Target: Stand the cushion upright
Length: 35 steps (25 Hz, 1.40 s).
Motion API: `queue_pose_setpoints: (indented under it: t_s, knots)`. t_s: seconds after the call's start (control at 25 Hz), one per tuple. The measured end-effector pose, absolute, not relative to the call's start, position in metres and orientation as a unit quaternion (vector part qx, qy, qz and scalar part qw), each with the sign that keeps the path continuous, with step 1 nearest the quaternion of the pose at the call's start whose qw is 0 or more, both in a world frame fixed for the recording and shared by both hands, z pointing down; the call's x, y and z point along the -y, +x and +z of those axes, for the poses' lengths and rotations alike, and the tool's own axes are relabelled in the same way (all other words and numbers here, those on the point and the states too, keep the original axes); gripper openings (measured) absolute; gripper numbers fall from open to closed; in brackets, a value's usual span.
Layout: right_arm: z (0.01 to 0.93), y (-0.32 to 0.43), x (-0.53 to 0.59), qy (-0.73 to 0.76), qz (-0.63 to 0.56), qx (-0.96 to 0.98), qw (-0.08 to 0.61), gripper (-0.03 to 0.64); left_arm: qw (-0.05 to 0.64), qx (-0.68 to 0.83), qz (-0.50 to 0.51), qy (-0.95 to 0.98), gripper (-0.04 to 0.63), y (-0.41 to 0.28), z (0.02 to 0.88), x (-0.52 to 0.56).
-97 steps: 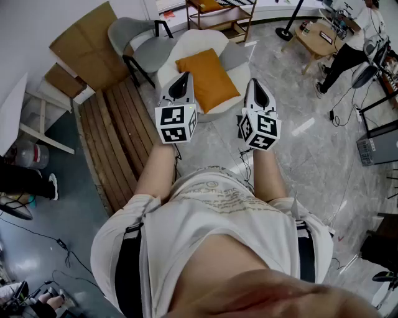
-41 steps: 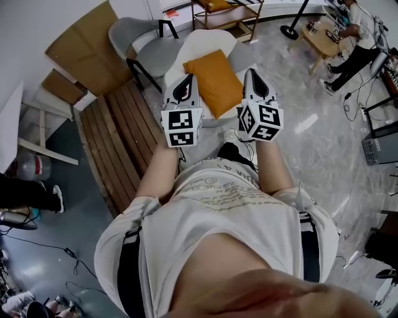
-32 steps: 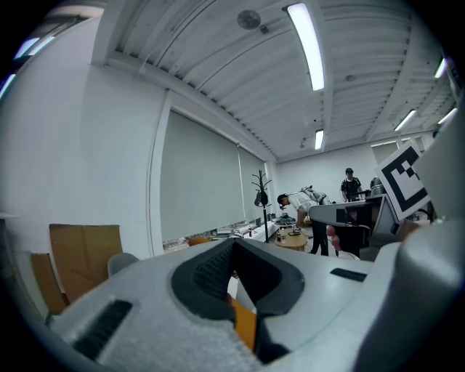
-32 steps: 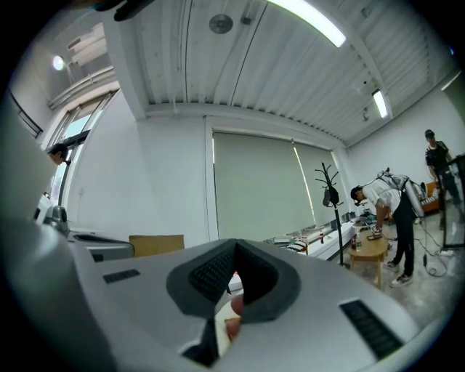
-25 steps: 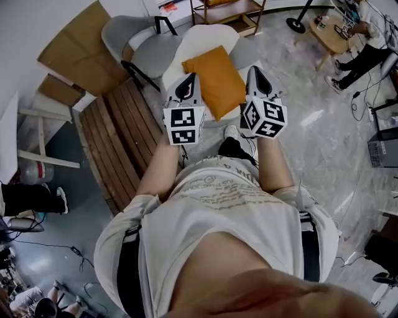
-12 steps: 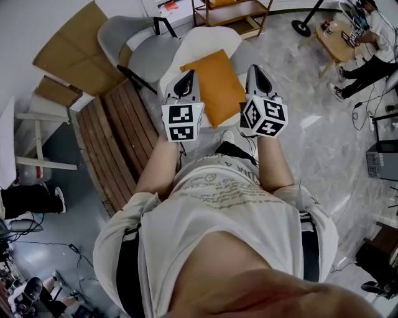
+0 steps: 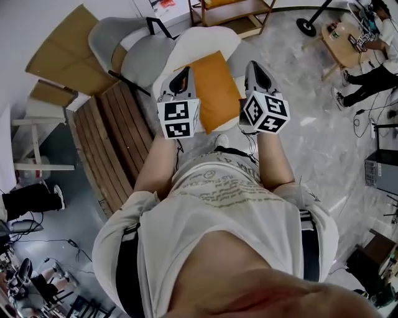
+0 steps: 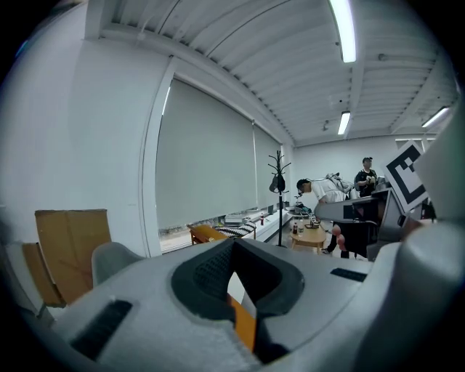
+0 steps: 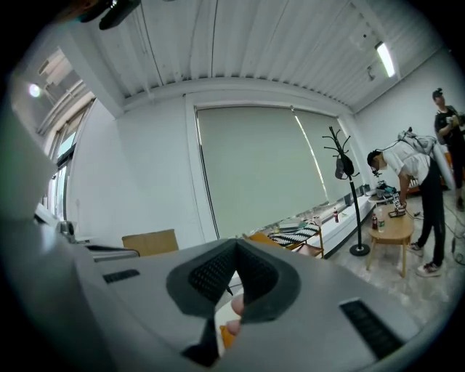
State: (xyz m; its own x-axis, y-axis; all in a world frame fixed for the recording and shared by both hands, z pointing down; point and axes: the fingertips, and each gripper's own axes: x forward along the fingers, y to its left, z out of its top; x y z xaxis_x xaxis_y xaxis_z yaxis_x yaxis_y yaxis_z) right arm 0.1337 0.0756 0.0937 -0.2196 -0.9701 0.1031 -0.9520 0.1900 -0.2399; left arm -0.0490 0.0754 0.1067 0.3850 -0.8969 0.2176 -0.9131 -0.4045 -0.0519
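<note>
An orange cushion (image 7: 216, 90) lies flat on the seat of a white armchair (image 7: 202, 43) in the head view. My left gripper (image 7: 181, 76) hovers shut over the cushion's left edge, nothing between its jaws. My right gripper (image 7: 255, 67) is shut and empty too, held beside the cushion's right edge. In the left gripper view a strip of the orange cushion (image 8: 245, 325) shows below the closed left gripper (image 8: 234, 251). The right gripper view shows the closed right gripper (image 9: 236, 251) with a sliver of orange beneath it.
A grey chair (image 7: 127, 53) stands left of the armchair, beside wooden planks (image 7: 115, 136) and cardboard (image 7: 59, 46). A wooden shelf (image 7: 233, 12) stands behind. A person (image 7: 373, 59) bends over a small round table (image 7: 339, 43) at right. A coat stand (image 8: 277, 192) is further off.
Both grippers have advanced with me towards the armchair; the cushion now lies between them rather than ahead of them. Both stayed shut.
</note>
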Motion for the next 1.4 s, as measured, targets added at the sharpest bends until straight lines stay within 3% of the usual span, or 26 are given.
queue_pose_setpoints:
  t_s: [0.36, 0.96, 1.4]
  knots:
    - [0.101, 0.174, -0.016, -0.61, -0.131, -0.781, 0.019, 0.028, 0.05, 0.559, 0.116, 0.819, 0.017, -0.005, 0.111, -0.017]
    - [0.145, 0.196, 0.002, -0.611, -0.179, -0.771, -0.004, 0.027, 0.089, 0.546, 0.132, 0.823, 0.017, 0.012, 0.127, 0.016]
    - [0.173, 0.172, 0.004, -0.635, -0.183, -0.75, -0.036, 0.028, 0.11, 0.53, 0.164, 0.825, 0.017, -0.022, 0.162, 0.039]
